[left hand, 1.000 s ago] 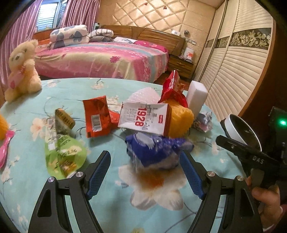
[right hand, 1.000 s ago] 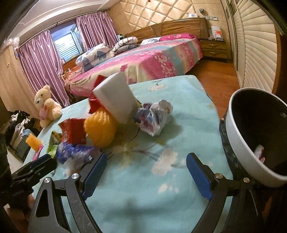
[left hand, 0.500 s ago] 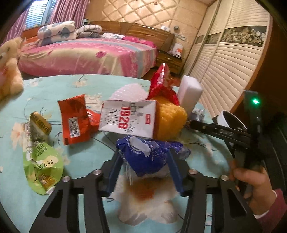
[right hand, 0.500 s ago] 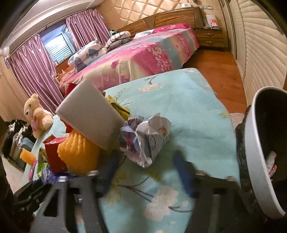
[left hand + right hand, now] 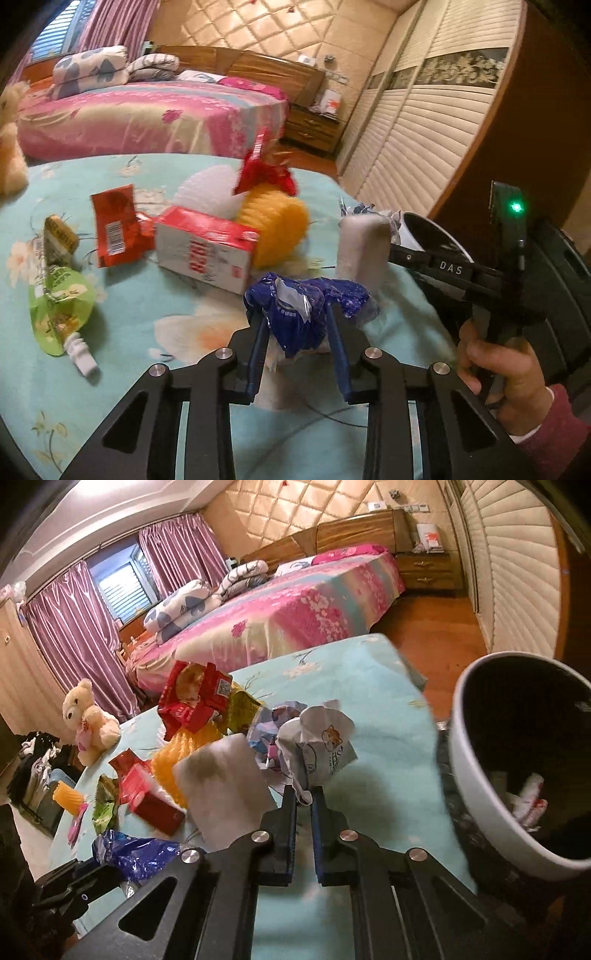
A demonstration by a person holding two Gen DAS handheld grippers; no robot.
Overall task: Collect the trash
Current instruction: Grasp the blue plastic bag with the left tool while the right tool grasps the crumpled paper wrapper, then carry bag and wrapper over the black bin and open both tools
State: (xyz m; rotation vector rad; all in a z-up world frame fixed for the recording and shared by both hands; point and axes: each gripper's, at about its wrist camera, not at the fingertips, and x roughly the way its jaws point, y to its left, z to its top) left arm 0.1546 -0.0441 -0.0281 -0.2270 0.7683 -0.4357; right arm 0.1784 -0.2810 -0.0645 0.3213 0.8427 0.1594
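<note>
Warm indoor light, fairly dim; daylight came thru window (image 5: 123,587). Heavy fisheye bend and dark vignette at edges. Motion blur on carton (image 5: 207,253) and sponge (image 5: 225,794). Glare on curtains (image 5: 74,627). Bin (image 5: 480,775) interior was dark.

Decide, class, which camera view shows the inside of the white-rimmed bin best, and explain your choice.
The right wrist view. There the bin tilts its dark interior toward the camera, with crumpled trash visible inside. The left wrist view shows only a sliver of its rim behind the right tool's body, with no contents visible.
</note>
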